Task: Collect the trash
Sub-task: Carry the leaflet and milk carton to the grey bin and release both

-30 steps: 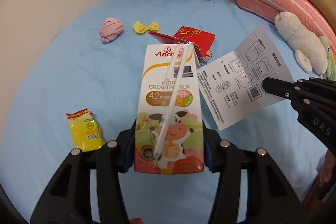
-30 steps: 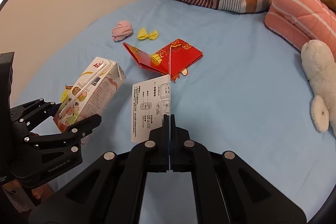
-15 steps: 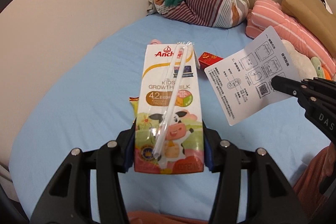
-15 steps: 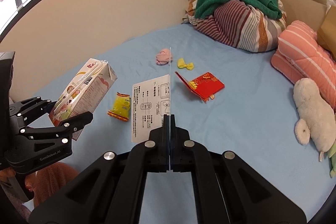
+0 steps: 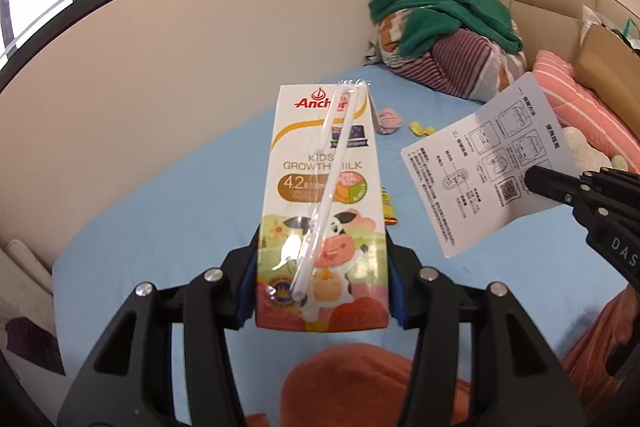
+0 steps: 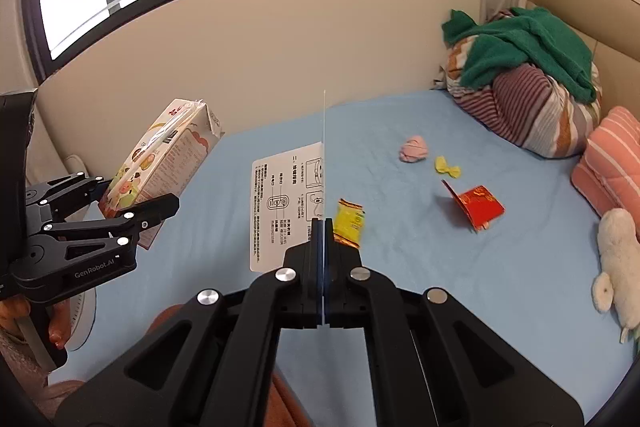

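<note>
My left gripper (image 5: 322, 259) is shut on a milk carton (image 5: 324, 203) with a straw taped to its face, held up above the blue bed (image 5: 168, 227). The right wrist view shows that same carton (image 6: 160, 163) at the left in the left gripper (image 6: 140, 211). My right gripper (image 6: 322, 227) is shut on a white instruction leaflet (image 6: 286, 203), seen edge-on, which shows flat (image 5: 488, 163) in the left wrist view. A yellow snack wrapper (image 6: 349, 221), a red packet (image 6: 478, 205), a yellow candy wrapper (image 6: 447, 165) and a pink crumpled wad (image 6: 414, 149) lie on the bed.
A striped bundle with green cloth (image 6: 528, 83) sits at the bed's head. Pink striped pillows (image 6: 612, 163) and a white plush toy (image 6: 618, 259) line the right side. A beige wall (image 6: 260, 67) under a window runs behind. A person's orange-clad leg (image 5: 352, 383) is below.
Both grippers have risen and drawn back from the bed with carton and leaflet still held. The window and wall came into view, and the trash on the bed looks farther away.
</note>
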